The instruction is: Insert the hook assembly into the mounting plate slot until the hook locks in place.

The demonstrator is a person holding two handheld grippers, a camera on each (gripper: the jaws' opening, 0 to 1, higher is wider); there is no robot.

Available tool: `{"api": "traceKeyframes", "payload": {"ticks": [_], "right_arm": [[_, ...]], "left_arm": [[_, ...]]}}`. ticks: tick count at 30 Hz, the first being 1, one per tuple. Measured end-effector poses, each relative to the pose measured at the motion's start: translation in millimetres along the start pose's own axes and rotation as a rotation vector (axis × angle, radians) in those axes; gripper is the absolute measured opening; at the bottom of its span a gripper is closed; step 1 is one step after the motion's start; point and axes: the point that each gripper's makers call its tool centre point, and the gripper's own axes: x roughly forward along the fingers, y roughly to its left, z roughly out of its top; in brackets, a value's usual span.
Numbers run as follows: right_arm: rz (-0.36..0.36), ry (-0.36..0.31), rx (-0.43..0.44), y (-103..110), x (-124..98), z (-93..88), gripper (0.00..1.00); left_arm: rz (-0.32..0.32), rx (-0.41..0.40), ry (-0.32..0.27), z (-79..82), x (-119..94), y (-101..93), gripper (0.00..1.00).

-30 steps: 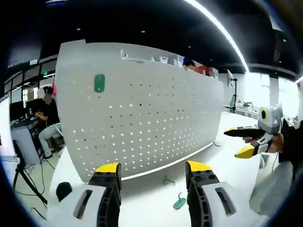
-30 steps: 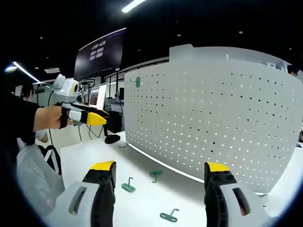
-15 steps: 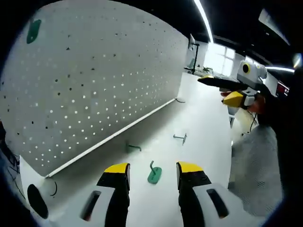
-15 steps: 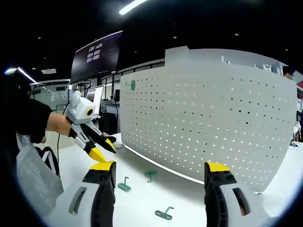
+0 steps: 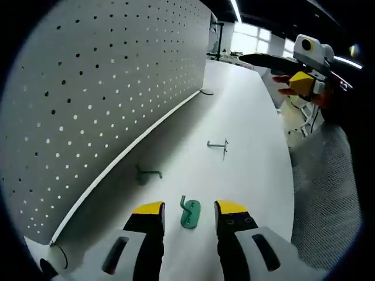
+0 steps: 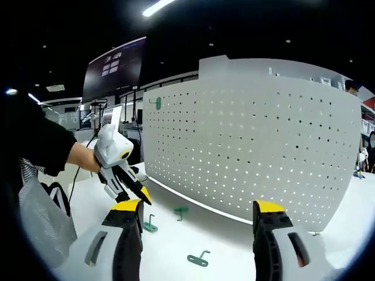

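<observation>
1. Reaching step: left gripper (image 5: 187, 212), jaws parted and empty, straddles the green hook (image 5: 189, 213) on the table (image 5: 252, 158).
2. Right gripper (image 6: 196, 212) is wide apart, empty.
3. Next: close, lift toward pegboard (image 5: 88, 88).

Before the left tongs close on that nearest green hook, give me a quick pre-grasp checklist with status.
1. Left tongs open: ok.
2. Nearest green hook lined up between the jaws: ok.
3. Nothing held yet by left tongs: ok.
4. Right tongs open and away from the hook: ok.
5. Pegboard upright with free holes: ok.
6. Jaws low enough to grip the hook: cannot tell.
</observation>
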Motion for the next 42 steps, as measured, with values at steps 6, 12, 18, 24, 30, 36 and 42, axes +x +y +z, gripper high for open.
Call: {"api": "traceKeyframes", "payload": {"ticks": [6, 12, 18, 24, 30, 36, 42], "right_arm": [[-0.011, -0.003, 0.011, -2, -3, -2.5, 0.75], [-0.023, 0.003, 0.032, -4, -6, -9.7, 0.75], [-0.041, 0.002, 0.042, -8, -8, -10.5, 0.75], [-0.045, 0.006, 0.045, -8, -8, -13.2, 0.75], [-0.052, 0.006, 0.047, -9, -9, -13.5, 0.74], [-0.05, 0.006, 0.045, -8, -9, -13.5, 0.74], [-0.032, 0.008, 0.035, -3, -7, -11.8, 0.72]], "left_arm": [[-0.037, 0.052, 0.072, -6.2, 11, -0.2, 0.29], [-0.064, 0.089, 0.119, -8.7, 20, 0.7, 0.24], [-0.076, 0.108, 0.167, -13.8, 28, 2.6, 0.21], [-0.086, 0.126, 0.204, -18.4, 33, 1.0, 0.16], [-0.12, 0.14, 0.227, -21.2, 35, -4.2, 0.05], [-0.117, 0.156, 0.234, -20.2, 33, -5.9, 0.03], [-0.094, 0.16, 0.159, -1.8, 21, -8.5, 0.03]]}}
